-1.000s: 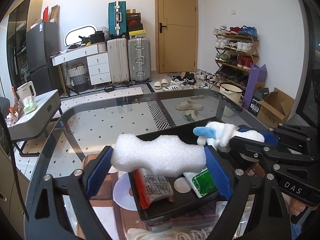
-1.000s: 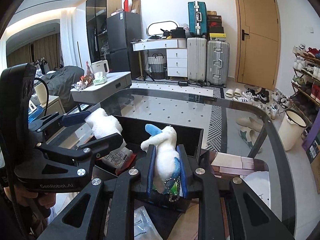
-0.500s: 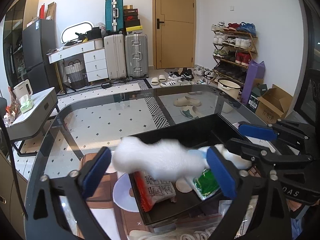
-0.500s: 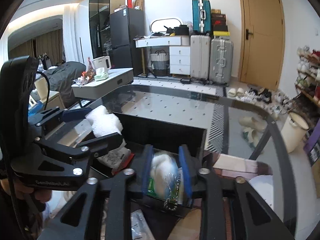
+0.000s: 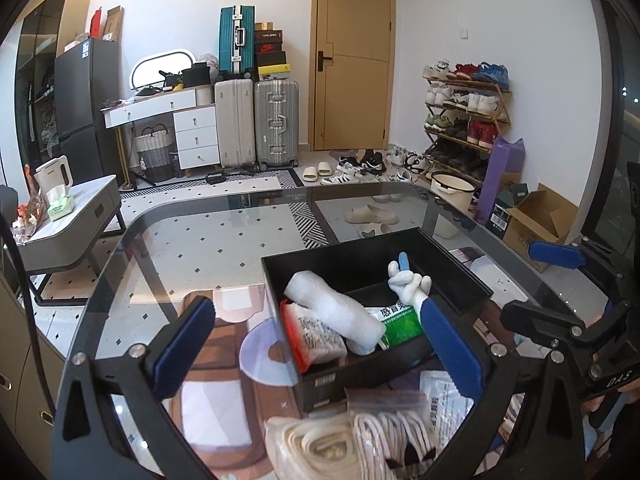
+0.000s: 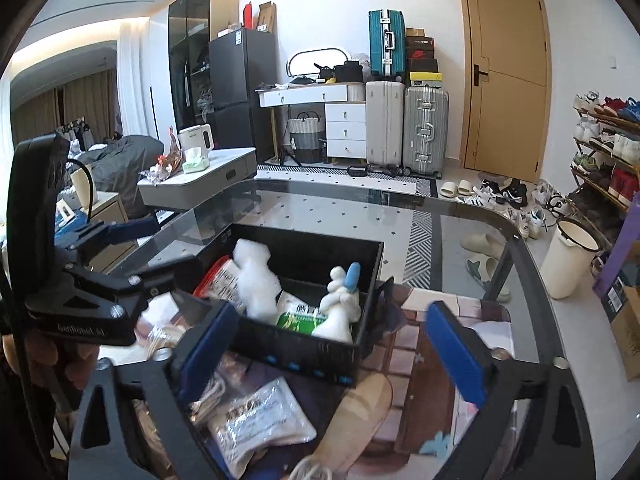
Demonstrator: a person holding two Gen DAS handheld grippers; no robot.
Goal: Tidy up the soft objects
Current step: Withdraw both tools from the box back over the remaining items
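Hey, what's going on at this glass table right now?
A person is sorting soft things with two handheld grippers. A white foam piece and a white plush toy with a blue ear lie in the black plastic bin. The left gripper and right gripper are both open, holding nothing.

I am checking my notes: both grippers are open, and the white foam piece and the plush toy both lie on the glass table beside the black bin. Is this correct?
Not quite. The white foam piece and the plush toy lie inside the black bin, not beside it on the glass table, as the left wrist view shows. The left gripper and right gripper are indeed open.
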